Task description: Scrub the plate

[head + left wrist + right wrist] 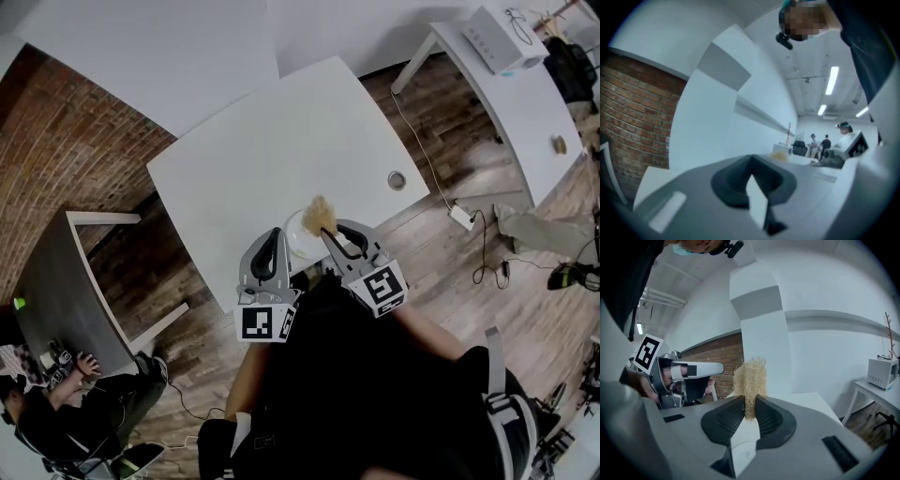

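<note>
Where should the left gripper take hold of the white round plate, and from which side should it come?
I would take the white round plate at its thin rim on the near-left side, coming low from the person's side. Only the rim is thin enough for jaws, and the tan fibre scrubber in the right gripper sits over the far-right part.
</note>
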Available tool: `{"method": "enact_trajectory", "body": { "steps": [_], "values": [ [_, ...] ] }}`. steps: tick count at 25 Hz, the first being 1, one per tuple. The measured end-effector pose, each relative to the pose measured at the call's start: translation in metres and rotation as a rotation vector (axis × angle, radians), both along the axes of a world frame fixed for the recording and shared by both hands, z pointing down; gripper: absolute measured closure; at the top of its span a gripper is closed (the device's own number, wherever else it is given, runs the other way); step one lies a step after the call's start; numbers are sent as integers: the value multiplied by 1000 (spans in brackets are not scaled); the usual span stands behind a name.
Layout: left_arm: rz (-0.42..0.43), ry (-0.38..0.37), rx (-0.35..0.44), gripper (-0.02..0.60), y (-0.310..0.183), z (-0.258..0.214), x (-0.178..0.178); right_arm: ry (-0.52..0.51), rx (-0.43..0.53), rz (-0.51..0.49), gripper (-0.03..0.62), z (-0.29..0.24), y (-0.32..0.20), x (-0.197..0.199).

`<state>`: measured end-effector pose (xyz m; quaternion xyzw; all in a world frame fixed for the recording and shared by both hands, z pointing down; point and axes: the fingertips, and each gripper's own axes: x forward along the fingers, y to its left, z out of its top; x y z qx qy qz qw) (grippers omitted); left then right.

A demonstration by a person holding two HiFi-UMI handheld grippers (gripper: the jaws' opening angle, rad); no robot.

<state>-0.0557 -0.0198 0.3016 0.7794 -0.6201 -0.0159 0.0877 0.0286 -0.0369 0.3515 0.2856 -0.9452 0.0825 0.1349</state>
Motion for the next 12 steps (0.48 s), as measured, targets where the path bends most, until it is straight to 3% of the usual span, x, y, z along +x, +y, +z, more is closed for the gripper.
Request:
{"method": "enact_trajectory", "body": {
  "steps": [12],
  "values": [
    [-11, -3, 2, 578, 6, -1, 6, 8, 13, -14, 533, -3, 3, 4]
  ]
}}
